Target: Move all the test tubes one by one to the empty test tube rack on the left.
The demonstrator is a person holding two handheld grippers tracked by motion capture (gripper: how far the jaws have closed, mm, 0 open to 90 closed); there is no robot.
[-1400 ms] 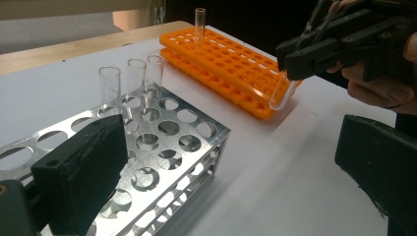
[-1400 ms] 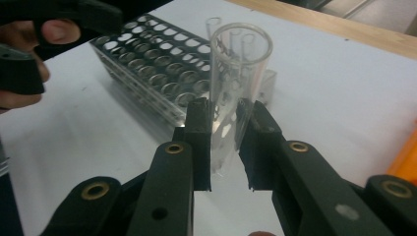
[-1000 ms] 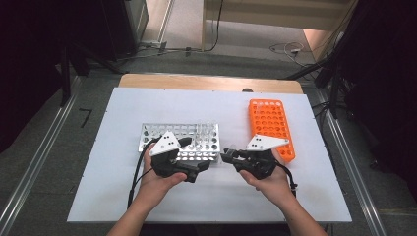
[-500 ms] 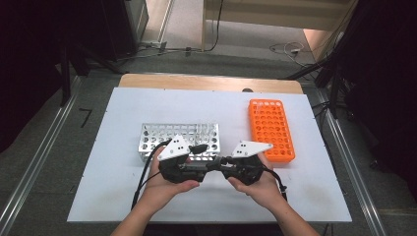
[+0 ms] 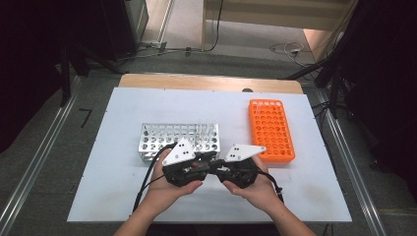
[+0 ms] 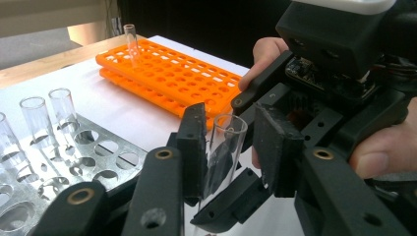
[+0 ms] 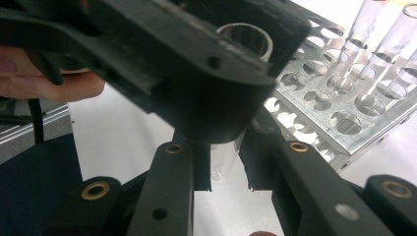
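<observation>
Left gripper view: both my grippers on one glass test tube (image 6: 223,147).
Left gripper (image 6: 228,147) just closed onto it; right gripper (image 7: 227,164) clamps its lower end, beside the metal rack (image 5: 147,142).

The test tube (image 6: 223,150) held between the two grippers is clear, glossy glass or plastic, smooth-walled. The left gripper (image 6: 228,147) and right gripper (image 7: 228,167) are matt black plastic with brass-coloured rivets; each carries a flat pale grey plate. The near rack (image 5: 162,140) is shiny perforated metal. The far rack (image 5: 270,128) is bright orange plastic with a slight sheen. The worktop (image 5: 108,172) is smooth matt white, with a bare wooden edge at the back.
</observation>
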